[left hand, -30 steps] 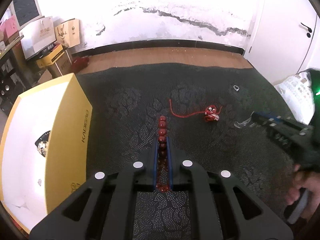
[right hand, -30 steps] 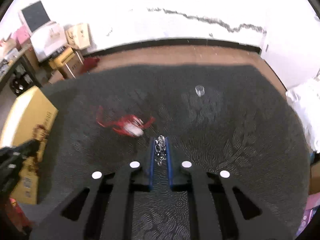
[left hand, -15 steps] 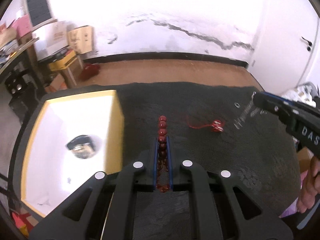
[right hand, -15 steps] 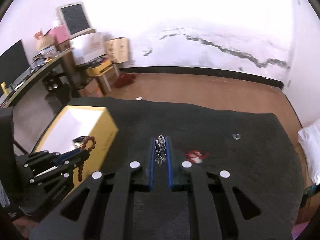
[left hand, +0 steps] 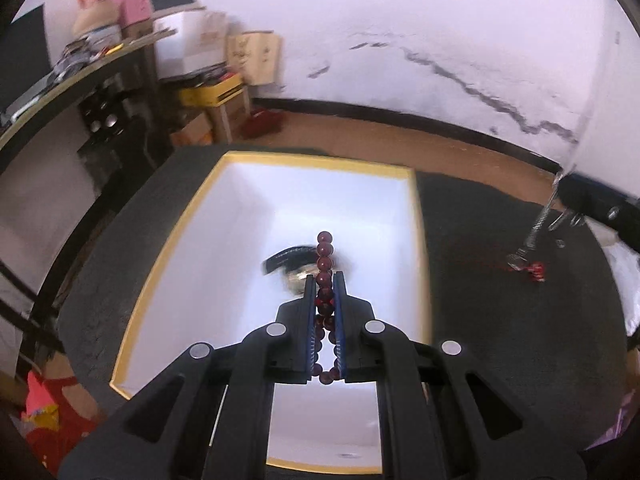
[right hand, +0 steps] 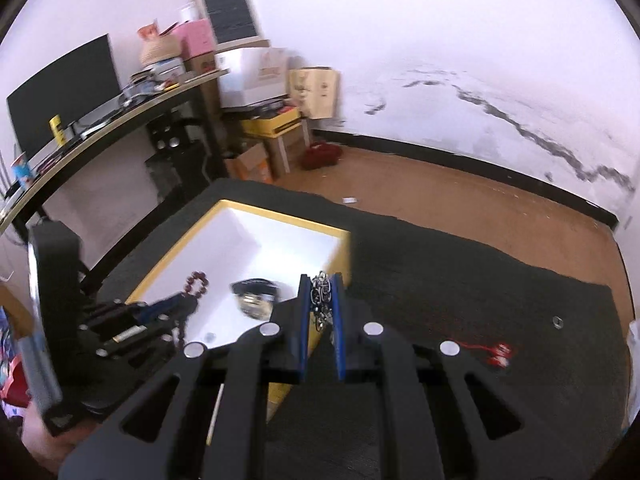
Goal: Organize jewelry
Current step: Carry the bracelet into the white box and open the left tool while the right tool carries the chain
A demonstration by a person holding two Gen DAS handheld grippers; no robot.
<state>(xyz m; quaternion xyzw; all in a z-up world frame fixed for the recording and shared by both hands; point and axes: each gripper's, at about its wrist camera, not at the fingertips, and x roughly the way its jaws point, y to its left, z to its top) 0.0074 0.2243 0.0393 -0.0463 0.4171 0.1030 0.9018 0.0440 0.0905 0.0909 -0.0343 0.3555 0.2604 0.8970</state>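
My left gripper (left hand: 324,280) is shut on a dark red bead bracelet (left hand: 325,258) and holds it above the open yellow box (left hand: 415,216) with a white inside. A dark watch (left hand: 290,258) lies in the box. My right gripper (right hand: 321,284) is shut on a silver chain (right hand: 321,298) at the box's right edge (right hand: 340,256). In the left wrist view the chain (left hand: 538,226) hangs from the right gripper at the far right. In the right wrist view the left gripper (right hand: 188,300) holds the beads (right hand: 196,282) over the box. A red string ornament (right hand: 496,354) lies on the dark mat.
A small silver ring (right hand: 557,323) lies on the dark patterned mat (right hand: 460,280) at the right. A desk with a monitor (right hand: 64,96) and stacked boxes (right hand: 276,120) stand at the left and back. Brown floor lies beyond the mat.
Both grippers have risen and swung left. The left one now hangs the beads over the inside of the box. The right one has come up to the box's right edge with the chain.
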